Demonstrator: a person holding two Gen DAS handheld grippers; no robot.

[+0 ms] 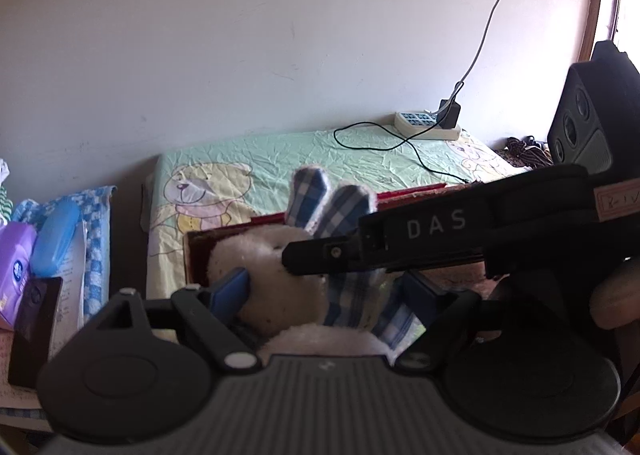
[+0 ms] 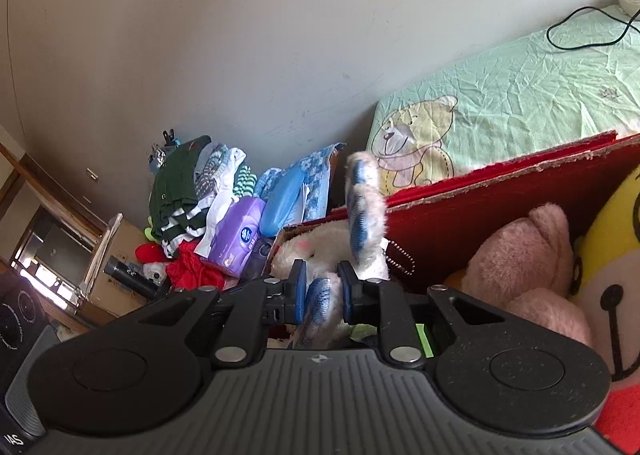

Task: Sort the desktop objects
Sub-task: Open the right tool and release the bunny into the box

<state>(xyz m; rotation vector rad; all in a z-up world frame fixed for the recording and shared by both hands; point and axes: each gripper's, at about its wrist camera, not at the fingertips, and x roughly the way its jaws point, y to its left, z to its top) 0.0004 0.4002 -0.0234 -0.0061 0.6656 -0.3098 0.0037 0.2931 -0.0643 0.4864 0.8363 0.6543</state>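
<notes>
Jaws of both grippers are clamping a white plush rabbit [image 1: 276, 275] with blue-checked ears inside a red cardboard box [image 2: 460, 223], beside a pink plush bear [image 2: 520, 267]; "DAS" is showing on the right gripper [image 1: 436, 221]

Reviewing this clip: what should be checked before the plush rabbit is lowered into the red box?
1. Right gripper clamped on a plaid limb of the white plush rabbit with blue plaid ears: ok.
2. Left gripper pads pressing firmly on the rabbit: cannot tell.
3. Rabbit at the opening of the red cardboard box: ok.
4. Free room beside the pink plush bear: cannot tell.
</notes>
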